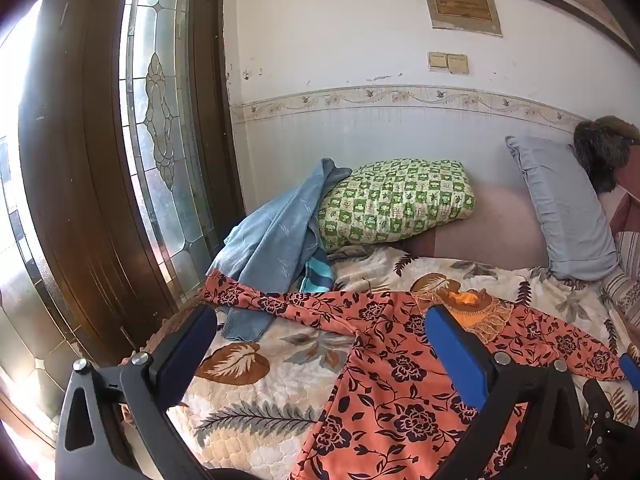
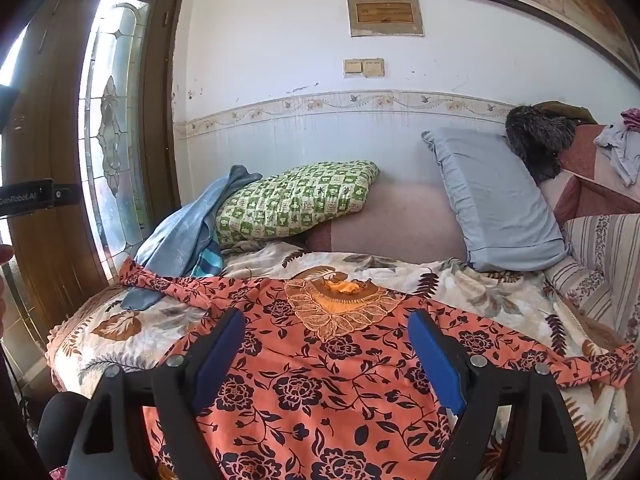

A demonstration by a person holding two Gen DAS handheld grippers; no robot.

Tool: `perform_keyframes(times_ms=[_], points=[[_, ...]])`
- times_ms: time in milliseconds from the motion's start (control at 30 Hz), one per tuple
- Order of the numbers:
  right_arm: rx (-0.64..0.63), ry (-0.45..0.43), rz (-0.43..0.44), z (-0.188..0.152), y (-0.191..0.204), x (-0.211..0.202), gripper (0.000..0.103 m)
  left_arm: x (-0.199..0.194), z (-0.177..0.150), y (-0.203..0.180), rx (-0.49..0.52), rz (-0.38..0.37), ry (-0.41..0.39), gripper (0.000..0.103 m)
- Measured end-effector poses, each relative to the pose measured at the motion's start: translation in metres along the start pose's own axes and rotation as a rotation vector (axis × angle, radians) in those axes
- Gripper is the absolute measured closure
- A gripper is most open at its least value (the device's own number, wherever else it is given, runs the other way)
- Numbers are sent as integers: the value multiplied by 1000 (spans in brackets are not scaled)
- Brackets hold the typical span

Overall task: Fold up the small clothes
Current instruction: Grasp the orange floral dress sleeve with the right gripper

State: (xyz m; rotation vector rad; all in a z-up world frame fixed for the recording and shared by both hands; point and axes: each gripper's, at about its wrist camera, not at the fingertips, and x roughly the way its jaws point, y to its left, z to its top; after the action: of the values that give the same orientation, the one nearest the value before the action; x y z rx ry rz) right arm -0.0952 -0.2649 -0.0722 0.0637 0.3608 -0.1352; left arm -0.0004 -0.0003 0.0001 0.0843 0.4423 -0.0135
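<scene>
Door [image 1: 100,152] with leaded glass stands at far left. Blue towel [image 1: 276,236] leans on the green checked pillow [image 1: 396,204]; the grey-blue pillow [image 1: 568,212] sits further right. Orange floral blouse [image 2: 320,380] lies spread flat on the bed [image 1: 248,408] (sleeves extended sideways). Left tongs [image 1: 320,356] and right tongs [image 2: 326,356] are both spread apart above it, gripping nothing.

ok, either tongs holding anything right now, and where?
Nothing held. Left tongs and right tongs both stand wide open above the orange floral top, which lies spread on the bedspread.
</scene>
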Motion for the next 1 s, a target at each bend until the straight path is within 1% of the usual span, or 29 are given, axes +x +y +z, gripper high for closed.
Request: perform_keyframes(times_ms=[167, 400, 467, 567, 667, 733, 767, 833, 900, 1000], points=[[11, 10, -6, -1, -2, 3, 17, 0, 0, 0, -2, -6, 1, 0], [46, 21, -28, -7, -20, 7, 17, 8, -3, -10, 15, -18, 21, 0], [61, 34, -59, -11, -33, 9, 17, 18, -8, -15, 25, -38, 39, 0], [108, 62, -131, -18, -64, 14, 17, 63, -19, -32, 61, -86, 131, 0], [234, 104, -199, -32, -122, 16, 17, 112, -38, -56, 100, -110, 244, 0], [337, 131, -261, -46, -163, 15, 17, 142, -55, -78, 120, -124, 287, 0], [388, 143, -288, -53, -184, 15, 17, 155, -59, -86, 130, -117, 302, 0], [503, 162, -329, -71, -228, 13, 17, 178, -66, -103, 141, -129, 323, 0], [672, 169, -368, -91, -274, 7, 17, 198, -70, -118, 143, -142, 333, 0], [954, 103, -357, -118, -338, -4, 17, 220, -72, -137, 163, -172, 297, 0]])
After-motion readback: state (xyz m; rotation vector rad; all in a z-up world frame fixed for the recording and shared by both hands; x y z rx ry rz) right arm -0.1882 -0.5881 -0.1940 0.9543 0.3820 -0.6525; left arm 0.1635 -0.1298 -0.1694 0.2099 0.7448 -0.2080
